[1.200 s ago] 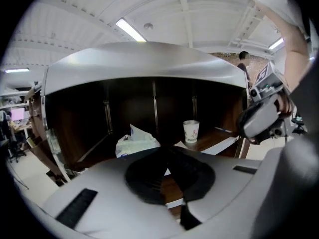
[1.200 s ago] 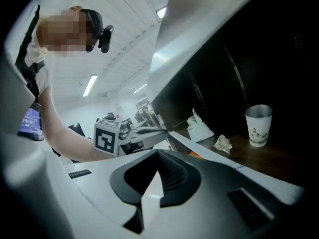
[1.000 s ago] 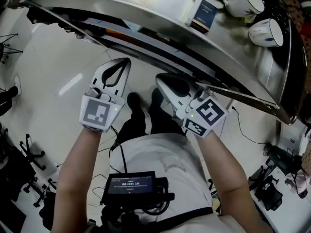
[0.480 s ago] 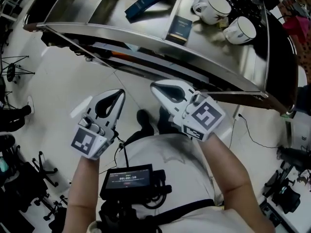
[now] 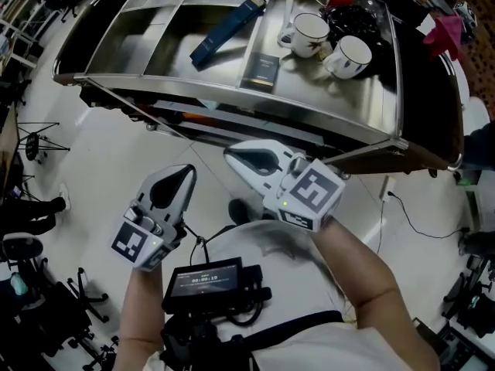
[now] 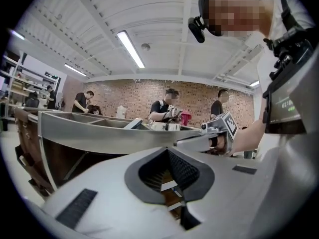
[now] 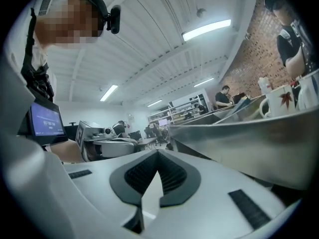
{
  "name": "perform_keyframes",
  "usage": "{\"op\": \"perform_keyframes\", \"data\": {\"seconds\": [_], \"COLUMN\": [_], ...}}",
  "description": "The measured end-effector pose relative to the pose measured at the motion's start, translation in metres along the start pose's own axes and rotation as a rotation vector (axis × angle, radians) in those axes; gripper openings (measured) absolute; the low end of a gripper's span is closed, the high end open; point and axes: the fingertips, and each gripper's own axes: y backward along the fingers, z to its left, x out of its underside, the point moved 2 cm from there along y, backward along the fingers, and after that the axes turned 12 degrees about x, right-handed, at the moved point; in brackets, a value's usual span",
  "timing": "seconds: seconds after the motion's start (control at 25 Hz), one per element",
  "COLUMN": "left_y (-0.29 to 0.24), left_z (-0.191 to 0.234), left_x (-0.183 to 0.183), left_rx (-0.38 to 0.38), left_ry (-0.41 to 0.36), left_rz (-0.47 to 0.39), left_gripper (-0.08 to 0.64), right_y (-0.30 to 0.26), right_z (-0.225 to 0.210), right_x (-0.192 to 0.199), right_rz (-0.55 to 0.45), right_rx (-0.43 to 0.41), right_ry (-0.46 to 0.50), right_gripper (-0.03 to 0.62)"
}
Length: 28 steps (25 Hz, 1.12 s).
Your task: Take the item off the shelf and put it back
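While the task is not saying which item is meant, the long blue box [image 5: 227, 31] is looking like the likeliest one. It is lying flat in a middle compartment of the steel shelf [image 5: 232, 99], with its long axis running diagonally from near left to far right in the head view. Its far end is pointing towards the two white mugs [image 5: 309, 33] and reaching the divider there, though I cannot tell whether it is resting on it. A small dark box [image 5: 263, 72] is lying just beside it, nearer the front rim. Both tools are hanging short of the shelf, below its front edge. The left tool [image 5: 188, 173] and the right tool [image 5: 232, 155] are each showing jaws pressed together with nothing between them. As I am judging it, the risk is lying in the approach. Jaws not being opened before the reach would be shoving the box along instead of gripping it. A grip at one end would be letting it swing, and a careless reach would be knocking the mugs or the dark box.
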Motion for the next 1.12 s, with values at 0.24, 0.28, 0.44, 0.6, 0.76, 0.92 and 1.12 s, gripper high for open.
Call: {"op": "perform_keyframes", "data": {"seconds": [0.24, 0.28, 0.44, 0.6, 0.76, 0.92, 1.12], "left_y": [0.000, 0.001, 0.003, 0.004, 0.003, 0.003, 0.002], "left_z": [-0.018, -0.020, -0.024, -0.026, -0.028, -0.028, -0.027], "left_x": [-0.016, -0.017, -0.015, -0.017, -0.018, -0.017, -0.018], "left_rx": [0.043, 0.050, 0.063, 0.069, 0.075, 0.077, 0.080], "left_ry": [-0.034, -0.043, -0.050, -0.050, -0.059, -0.065, -0.064], "left_rz": [-0.011, -0.007, 0.001, -0.002, 0.001, 0.008, 0.010], "left_gripper": [0.002, 0.002, 0.002, 0.002, 0.002, 0.002, 0.002], "right_y": [0.014, 0.016, 0.020, 0.019, 0.019, 0.018, 0.017], "right_z": [0.013, 0.015, 0.018, 0.018, 0.019, 0.019, 0.018], "right_x": [-0.013, -0.015, -0.021, -0.022, -0.021, -0.021, -0.024], "right_rz": [0.001, 0.002, -0.009, -0.016, -0.018, -0.019, -0.029], "right_rx": [-0.019, -0.020, -0.020, -0.022, -0.028, -0.028, -0.026], "right_ry": [0.015, 0.018, 0.037, 0.053, 0.066, 0.053, 0.053], "right_gripper": [0.005, 0.005, 0.003, 0.003, 0.002, 0.002, 0.003]}}
